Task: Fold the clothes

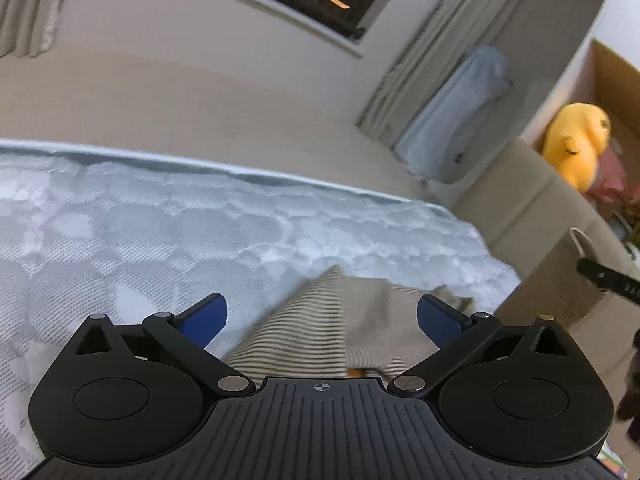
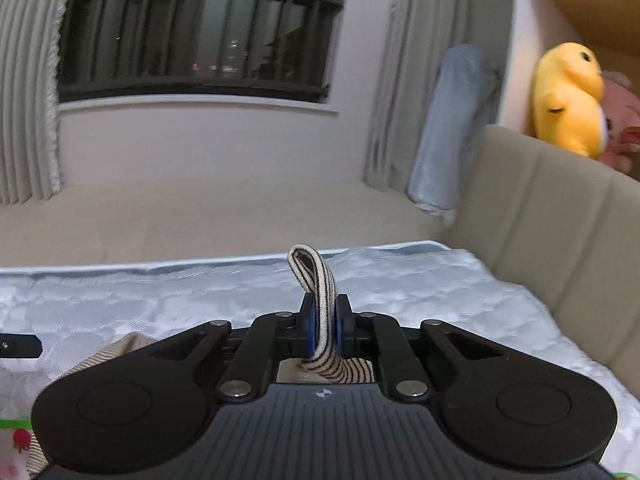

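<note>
No brand name or readable writing is found in either view; only a small crosshair mark is seen on the body of the left gripper (image 1: 322, 316) and a small emblem on the body of the right gripper (image 2: 325, 330).

The task's thing, a beige striped garment (image 1: 320, 320), is spread on a pale quilted mattress (image 1: 160, 232). In the left wrist view it is seen as a peaked sheet whose point is raised away from the camera, with its long axis running roughly from the camera outward across the bed. Its thin dark stripes are laid crosswise to that axis. The blue-padded fingers (image 1: 204, 316) of the left gripper are spread wide, one at each side of the cloth, and nothing is pinched by them.

In the right wrist view a narrow folded strip of the striped garment (image 2: 316, 280) is pinched between the fingers (image 2: 308, 326) of the right gripper, which are pressed together on it. The strip is held upright, and its looped end is curled over to the left above the fingertips. More of the fabric is hung below the gripper and is trailed to the lower left.

A yellow plush toy (image 2: 568, 100) is seen behind the beige padded headboard (image 2: 560, 216), and a barred window (image 2: 200, 40) is set in the far wall between curtains (image 2: 28, 92).
</note>
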A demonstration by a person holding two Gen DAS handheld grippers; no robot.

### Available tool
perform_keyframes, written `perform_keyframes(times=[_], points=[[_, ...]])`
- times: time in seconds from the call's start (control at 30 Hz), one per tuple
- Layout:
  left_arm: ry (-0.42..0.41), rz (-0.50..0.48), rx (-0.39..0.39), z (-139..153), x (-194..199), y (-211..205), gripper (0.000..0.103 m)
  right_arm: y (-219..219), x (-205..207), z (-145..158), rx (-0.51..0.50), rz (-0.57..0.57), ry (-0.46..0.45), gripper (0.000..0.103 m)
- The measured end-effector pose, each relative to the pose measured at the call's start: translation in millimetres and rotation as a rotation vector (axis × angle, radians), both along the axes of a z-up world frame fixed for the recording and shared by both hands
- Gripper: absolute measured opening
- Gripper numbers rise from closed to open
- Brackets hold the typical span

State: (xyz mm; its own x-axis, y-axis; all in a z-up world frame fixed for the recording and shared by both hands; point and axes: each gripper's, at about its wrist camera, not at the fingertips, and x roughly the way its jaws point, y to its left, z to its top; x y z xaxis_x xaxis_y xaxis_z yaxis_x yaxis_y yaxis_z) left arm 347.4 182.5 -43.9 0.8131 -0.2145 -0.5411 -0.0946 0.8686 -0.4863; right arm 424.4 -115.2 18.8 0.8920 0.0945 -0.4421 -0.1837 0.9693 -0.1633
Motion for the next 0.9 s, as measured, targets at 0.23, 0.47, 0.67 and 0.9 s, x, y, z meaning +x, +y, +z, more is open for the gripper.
perform_keyframes(times=[0.23, 0.47, 0.67, 0.9], points=[[0.042, -0.006, 0.014, -8.9, 4.9, 0.3, 0.103, 43.0, 14.2, -37.8, 0.042, 0.044, 0.013, 0.011], [0.083, -0.024, 0.023, -18.5, 14.3, -4.7, 0.103, 18.0, -4.1, -16.3, 0.183, 0.106, -0.002, 0.033], [0.076, -0.081, 0.031, -20.2, 14.4, -20.0, 0.103, -62.1, -53.2, -3.7, 0.126, -0.008, 0.057, 0.035], [0.067, -0.271, 0.165, -16.9, -2.2, -75.9, 0.103, -123.0, -143.1, -42.1, 0.023, -0.042, 0.264, 0.035]])
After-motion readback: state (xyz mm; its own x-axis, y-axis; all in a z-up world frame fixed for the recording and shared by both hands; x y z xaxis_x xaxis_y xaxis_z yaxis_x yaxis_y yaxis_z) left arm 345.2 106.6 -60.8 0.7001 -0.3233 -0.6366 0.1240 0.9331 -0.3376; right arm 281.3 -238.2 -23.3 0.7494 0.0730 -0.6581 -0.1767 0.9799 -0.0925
